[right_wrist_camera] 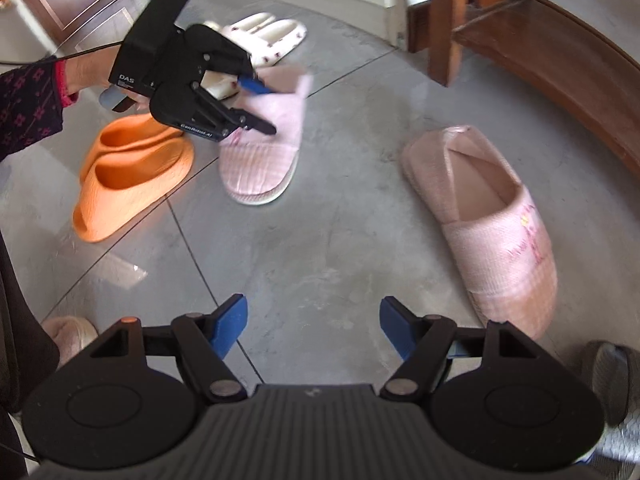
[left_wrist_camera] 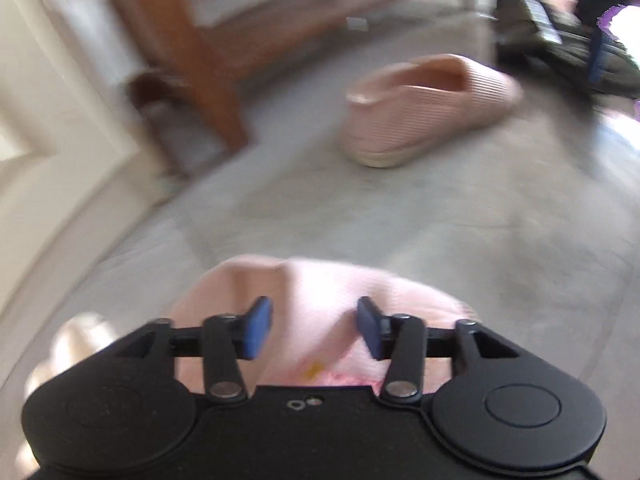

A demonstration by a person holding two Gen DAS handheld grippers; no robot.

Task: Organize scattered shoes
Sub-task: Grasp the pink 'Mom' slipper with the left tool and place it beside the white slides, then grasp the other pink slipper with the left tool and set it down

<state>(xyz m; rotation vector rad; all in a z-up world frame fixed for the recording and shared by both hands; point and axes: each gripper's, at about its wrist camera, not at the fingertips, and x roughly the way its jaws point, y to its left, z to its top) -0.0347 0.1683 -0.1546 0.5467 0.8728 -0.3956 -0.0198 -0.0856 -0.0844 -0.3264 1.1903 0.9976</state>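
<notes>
Pink ribbed fabric fills the gap between the left gripper's (left_wrist_camera: pixel 314 328) blue pads: a pink slipper (right_wrist_camera: pixel 260 152) sits on the grey tiled floor (right_wrist_camera: pixel 320 248) beside the orange slides (right_wrist_camera: pixel 128 172) and in front of the cream slippers (right_wrist_camera: pixel 272 36), so it looks to have been set into that row by the wall. The left claw stands apart around its raised heel flap, the pads not visibly pressing on it, which reads as a release rather than a grip, though blur leaves the contact uncertain. The hand behind it, in a dark patterned sleeve (right_wrist_camera: pixel 28 108), comes in from the side with the tool angled down and across over the slipper. Its mate, the second pink slipper (right_wrist_camera: pixel 492 232), lies well apart from the row, near the wooden furniture legs (right_wrist_camera: pixel 444 20), toe pointing toward the camera side. The right gripper (right_wrist_camera: pixel 314 328) hovers over bare floor, tilted steeply down, jaws wide apart and empty, probably placed to fetch that mate next.
</notes>
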